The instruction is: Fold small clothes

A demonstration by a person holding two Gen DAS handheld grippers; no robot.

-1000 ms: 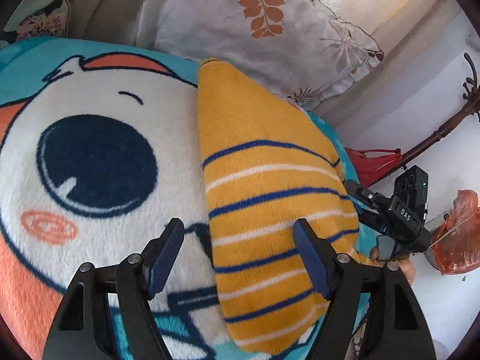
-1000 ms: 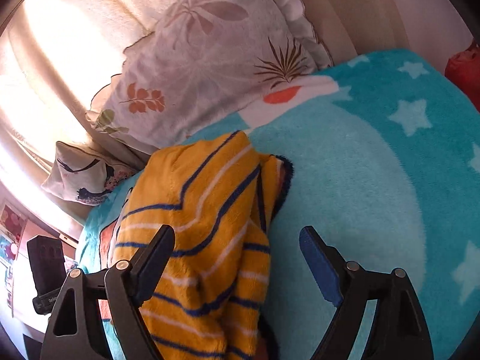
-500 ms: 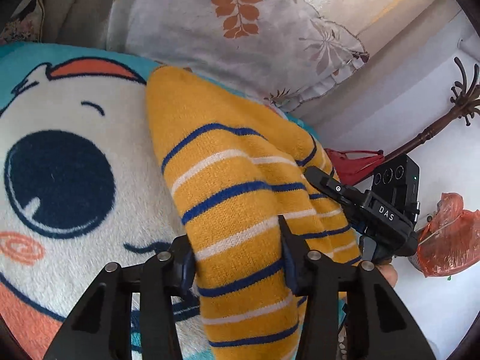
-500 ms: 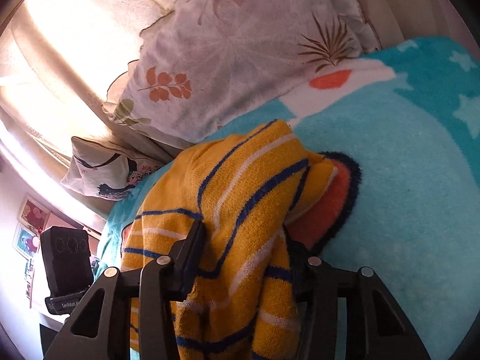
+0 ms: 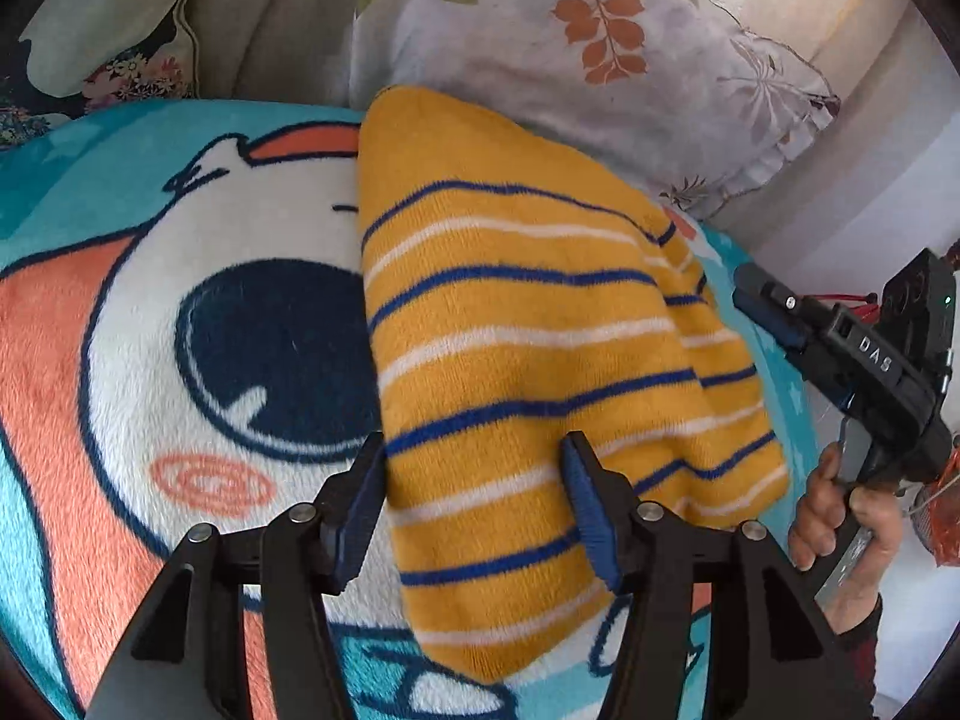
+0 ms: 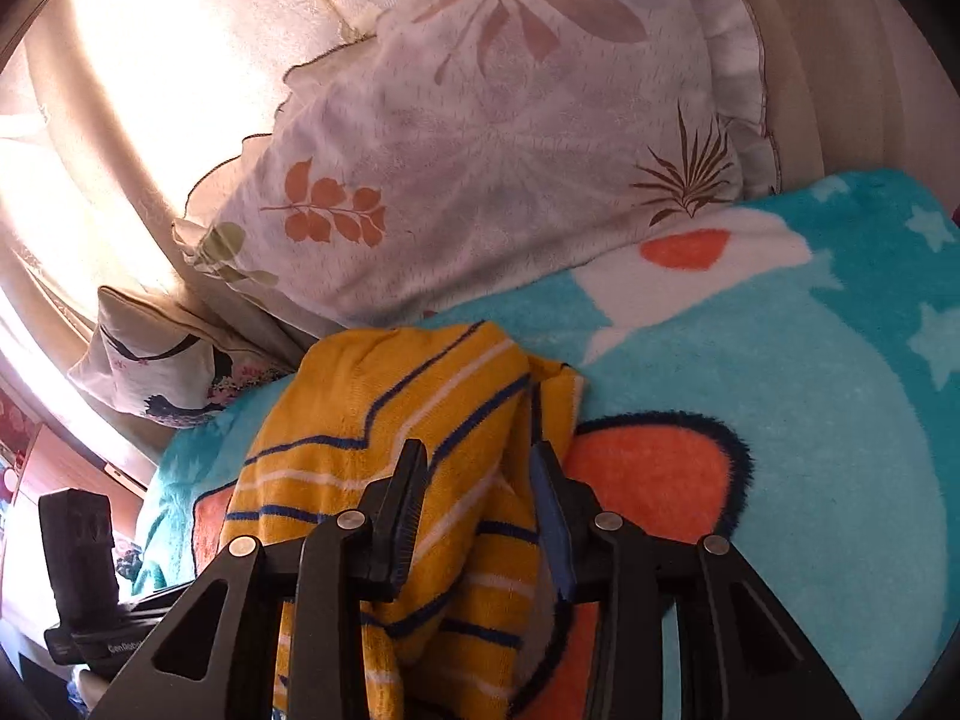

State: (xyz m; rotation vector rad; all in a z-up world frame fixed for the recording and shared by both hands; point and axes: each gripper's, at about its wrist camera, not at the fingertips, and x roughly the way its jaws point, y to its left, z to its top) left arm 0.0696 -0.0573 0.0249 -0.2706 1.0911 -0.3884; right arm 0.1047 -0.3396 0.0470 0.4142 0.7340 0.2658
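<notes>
A small yellow sweater (image 5: 528, 360) with blue and white stripes lies folded on the cartoon blanket (image 5: 180, 330). My left gripper (image 5: 474, 504) sits over its near edge, jaws open with the cloth between them. In the right wrist view the same sweater (image 6: 384, 432) is bunched up and my right gripper (image 6: 480, 516) is shut on its edge, holding it raised off the blanket (image 6: 810, 420). The right gripper also shows in the left wrist view (image 5: 840, 348) at the sweater's right side.
A floral pillow (image 5: 600, 48) lies just behind the sweater, also in the right wrist view (image 6: 510, 138). A smaller printed cushion (image 6: 150, 366) sits at the far left. A red bag (image 5: 945, 516) hangs beyond the bed's right edge.
Both grippers closed on the sweater's edge half a second ago. Now the left jaws have opened wider again while the right stays clamped. The sweater lies flatter and further folded.
</notes>
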